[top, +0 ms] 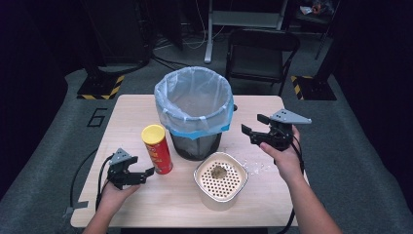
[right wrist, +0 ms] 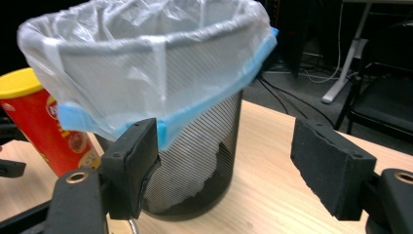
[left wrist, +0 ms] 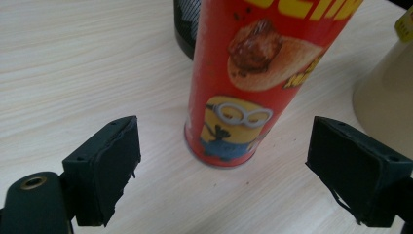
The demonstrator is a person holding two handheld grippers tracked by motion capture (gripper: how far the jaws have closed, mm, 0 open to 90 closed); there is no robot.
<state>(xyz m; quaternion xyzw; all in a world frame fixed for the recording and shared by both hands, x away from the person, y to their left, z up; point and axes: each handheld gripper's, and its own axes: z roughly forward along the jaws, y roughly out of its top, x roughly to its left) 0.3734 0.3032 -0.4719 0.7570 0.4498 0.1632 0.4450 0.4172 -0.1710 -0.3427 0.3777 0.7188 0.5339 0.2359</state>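
A red chips can (top: pixel 157 148) with a yellow lid stands upright on the table, left of a black mesh waste bin (top: pixel 195 111) lined with a clear bag. My left gripper (top: pixel 146 173) sits low at the front left, open, its jaws pointing at the base of the can (left wrist: pixel 243 83) and not touching it. My right gripper (top: pixel 252 126) hovers to the right of the bin, open and holding nothing. Its own view looks at the bin (right wrist: pixel 185 161) between the jaws, with the can (right wrist: pixel 44 126) behind on the left.
A cream perforated strainer bowl (top: pixel 220 179) with a clump of residue sits in front of the bin, crumbs scattered to its right. The light wood table (top: pixel 131 117) ends close behind the bin. A black chair (top: pixel 260 53) stands beyond.
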